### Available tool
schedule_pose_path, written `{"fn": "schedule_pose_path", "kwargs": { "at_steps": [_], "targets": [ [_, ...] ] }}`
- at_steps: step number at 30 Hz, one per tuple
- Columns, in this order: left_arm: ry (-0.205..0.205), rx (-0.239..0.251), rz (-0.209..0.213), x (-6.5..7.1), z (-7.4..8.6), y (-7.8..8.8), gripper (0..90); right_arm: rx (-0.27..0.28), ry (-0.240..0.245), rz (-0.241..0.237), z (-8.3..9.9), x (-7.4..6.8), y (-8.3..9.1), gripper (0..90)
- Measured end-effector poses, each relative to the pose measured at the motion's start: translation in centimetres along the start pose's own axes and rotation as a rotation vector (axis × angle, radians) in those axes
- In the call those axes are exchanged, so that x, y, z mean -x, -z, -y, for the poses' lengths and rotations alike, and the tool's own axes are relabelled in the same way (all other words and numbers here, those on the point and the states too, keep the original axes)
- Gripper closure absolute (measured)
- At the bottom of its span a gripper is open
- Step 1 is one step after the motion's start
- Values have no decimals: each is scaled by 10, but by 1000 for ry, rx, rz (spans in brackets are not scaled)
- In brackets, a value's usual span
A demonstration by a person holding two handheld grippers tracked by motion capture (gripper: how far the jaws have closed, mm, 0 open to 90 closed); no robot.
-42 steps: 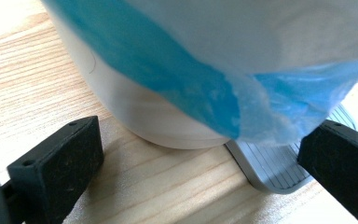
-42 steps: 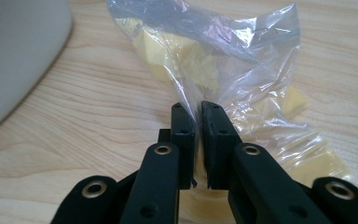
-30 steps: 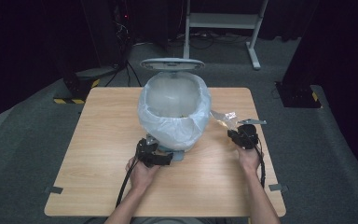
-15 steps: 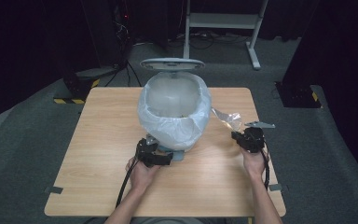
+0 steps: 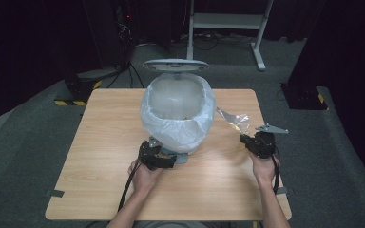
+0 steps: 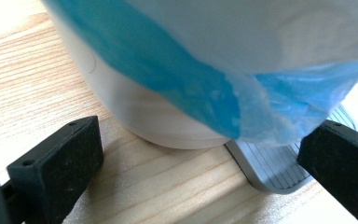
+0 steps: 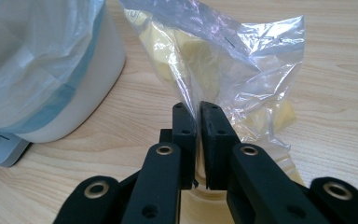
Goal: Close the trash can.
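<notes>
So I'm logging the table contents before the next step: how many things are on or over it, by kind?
Pedal bin with liner, lid up: 1
Clear plastic bag with yellow pieces, pinched in the right gripper: 1
Grippers, counting the left gripper at the bin's pedal: 2
Total: 4

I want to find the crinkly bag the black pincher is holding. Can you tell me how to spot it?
Find the big white bin with its lid up, on the wooden table. Right of it, the right gripper has its fingers shut on a clear plastic bag. Unlike the bin's cloudy blue-edged liner, it is small, see-through and has yellow pieces inside.
</notes>
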State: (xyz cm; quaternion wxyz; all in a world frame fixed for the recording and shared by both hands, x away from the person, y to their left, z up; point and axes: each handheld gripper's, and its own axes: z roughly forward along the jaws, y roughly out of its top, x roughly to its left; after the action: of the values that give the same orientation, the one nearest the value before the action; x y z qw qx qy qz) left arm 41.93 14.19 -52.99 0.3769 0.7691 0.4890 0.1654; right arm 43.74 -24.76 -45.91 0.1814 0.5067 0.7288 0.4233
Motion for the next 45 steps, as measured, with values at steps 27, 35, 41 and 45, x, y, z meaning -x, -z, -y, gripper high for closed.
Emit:
{"fn": "schedule_pose_path", "kwargs": {
  "at_steps": [27, 35, 41, 45],
  "targets": [
    [1, -1, 0, 0, 0, 0, 1, 51, 23, -13, -7, -6, 26, 858],
    [2, 0, 0, 0, 0, 0, 2, 78, 33, -19, -14, -8, 36, 859],
    [1, -1, 0, 0, 0, 0, 2, 93, 43, -19, -18, -11, 42, 859],
    [1, 0, 0, 0, 0, 0, 2, 103, 42, -25, -20, -12, 45, 860]
  ]
}}
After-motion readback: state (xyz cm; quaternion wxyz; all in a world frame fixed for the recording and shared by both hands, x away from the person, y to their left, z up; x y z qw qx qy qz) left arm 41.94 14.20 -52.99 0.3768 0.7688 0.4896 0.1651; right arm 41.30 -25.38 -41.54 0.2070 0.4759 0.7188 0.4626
